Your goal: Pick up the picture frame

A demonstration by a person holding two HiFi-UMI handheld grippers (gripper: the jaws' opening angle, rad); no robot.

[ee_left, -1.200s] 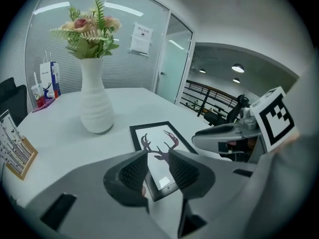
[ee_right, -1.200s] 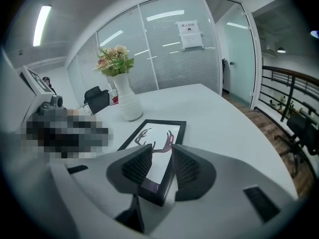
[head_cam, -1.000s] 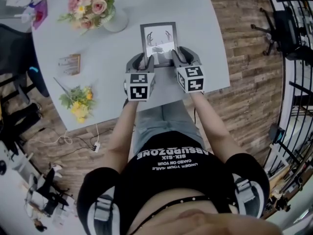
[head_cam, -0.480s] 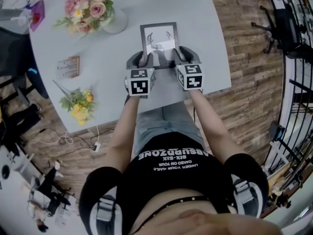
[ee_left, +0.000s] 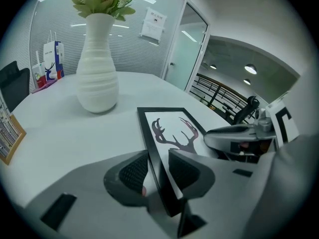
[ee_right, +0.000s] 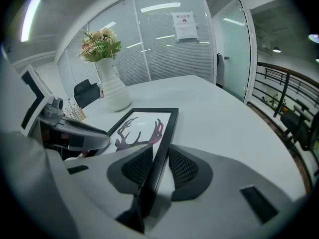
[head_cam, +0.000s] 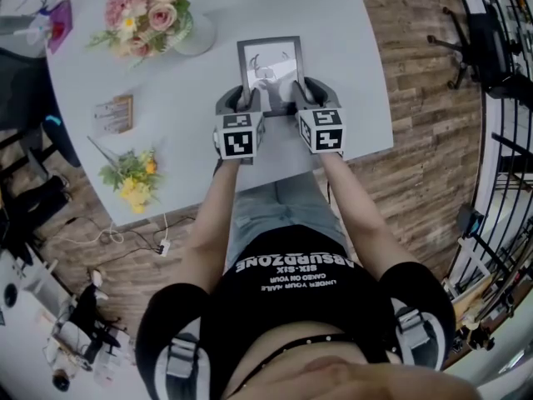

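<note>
A black picture frame [head_cam: 268,63] with an antler print lies flat on the white table [head_cam: 166,140]. My left gripper [head_cam: 243,100] straddles the frame's left edge and my right gripper [head_cam: 301,97] straddles its right edge, both at the near end. In the left gripper view the frame [ee_left: 172,133] runs between the left gripper's [ee_left: 158,171] pads, with a gap at the left pad. In the right gripper view the frame [ee_right: 139,131] passes between the right gripper's [ee_right: 159,166] pads; those jaws are closing and do not press on it.
A white vase [head_cam: 198,37] of pink flowers stands just left of the frame's far end. A small wooden stand [head_cam: 114,113] and a yellow flower bunch [head_cam: 129,173] lie further left. The table's near edge [head_cam: 350,152] runs just behind the grippers.
The left gripper has sunk and slid a little further along the frame's left edge. The right gripper has hardly moved, and its jaws have narrowed slightly around the right edge.
</note>
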